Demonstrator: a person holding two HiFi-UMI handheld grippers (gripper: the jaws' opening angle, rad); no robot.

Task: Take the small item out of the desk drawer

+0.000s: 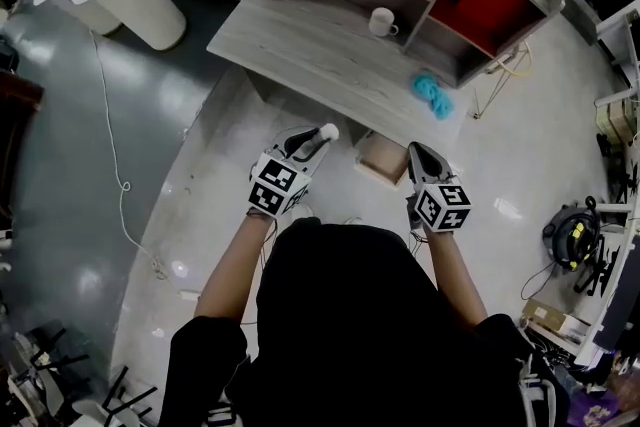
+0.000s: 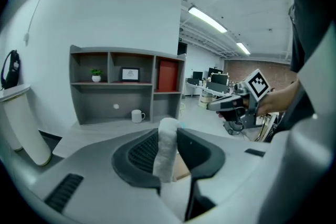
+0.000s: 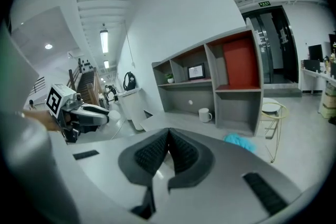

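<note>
Small white item [image 2: 166, 147] clamped upright betw left tongs [image 2: 169, 132]; right tongs [image 3: 168, 136] together, empty

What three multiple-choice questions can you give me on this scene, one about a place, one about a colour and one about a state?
1. Where does the mug stand?
A. on the floor
B. on the desk
C. on the top shelf

2. What colour is the item in the left gripper?
A. blue
B. red
C. white

3. How do the right gripper's jaws stand?
A. shut, with nothing between them
B. wide open
C. shut on the mug

Answers:
1 B: the head view shows it standing on the desk top.
2 C: the left gripper view shows a white piece clamped between the jaws.
3 A: the right gripper view shows the pads together and nothing in them.
</note>
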